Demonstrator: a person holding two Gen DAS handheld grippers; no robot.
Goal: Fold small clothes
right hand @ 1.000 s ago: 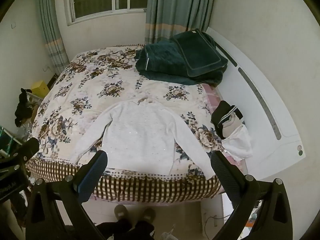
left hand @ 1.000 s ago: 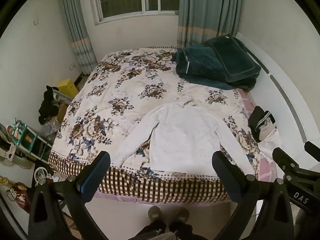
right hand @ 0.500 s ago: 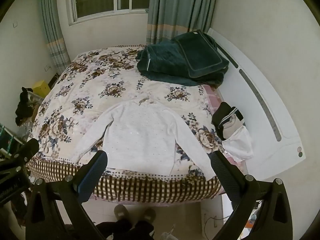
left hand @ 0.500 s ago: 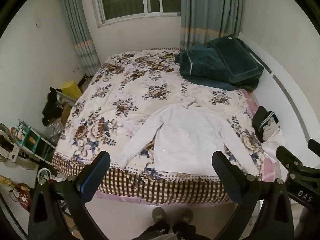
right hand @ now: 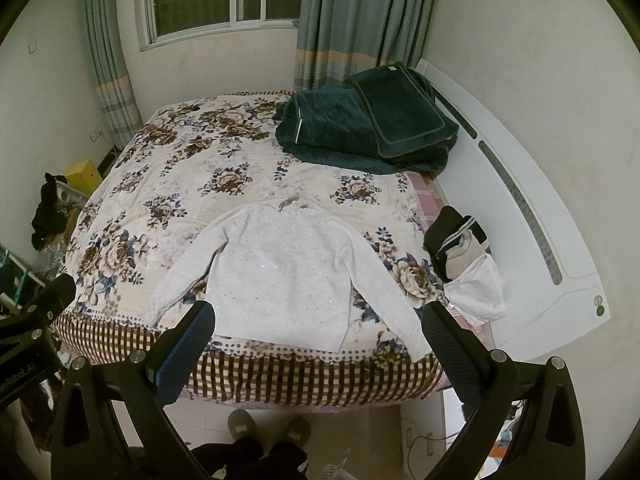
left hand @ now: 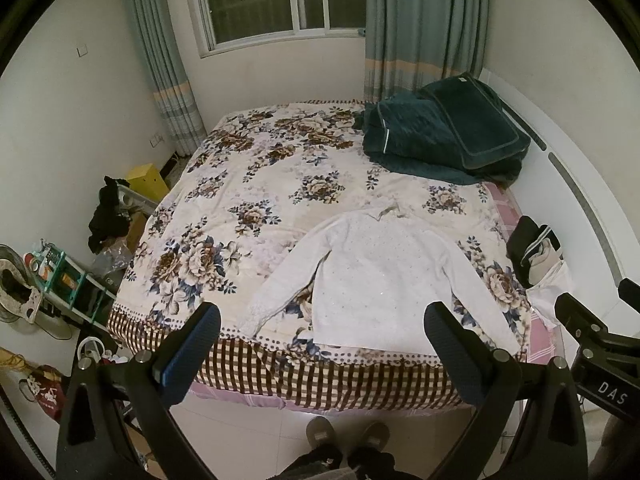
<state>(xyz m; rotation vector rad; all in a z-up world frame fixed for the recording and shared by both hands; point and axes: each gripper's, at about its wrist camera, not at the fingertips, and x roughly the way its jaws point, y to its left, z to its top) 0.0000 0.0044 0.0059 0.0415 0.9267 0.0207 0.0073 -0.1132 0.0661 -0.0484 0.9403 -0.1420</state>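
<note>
A small white long-sleeved sweater [left hand: 376,268] [right hand: 288,268] lies flat on the flowered bedspread [left hand: 256,184] [right hand: 168,184], collar away from me, sleeves spread out, hem near the bed's front edge. My left gripper [left hand: 322,332] hangs open in front of the bed, above the floor and short of the hem, holding nothing. In its own view my right gripper [right hand: 320,330] is also open and empty, at about the same distance from the sweater.
A pile of dark and white clothes [left hand: 538,256] [right hand: 464,260] sits at the bed's right edge. Folded green blankets [left hand: 440,136] [right hand: 360,124] lie at the far right. Clutter and a shelf [left hand: 60,276] stand left of the bed. A person's slippered feet [left hand: 348,436] stand below.
Both grippers have drawn back and tilted up a little, so more of the room and window shows and the sweater looks slightly farther. Both stay open. The sweater has not moved.
</note>
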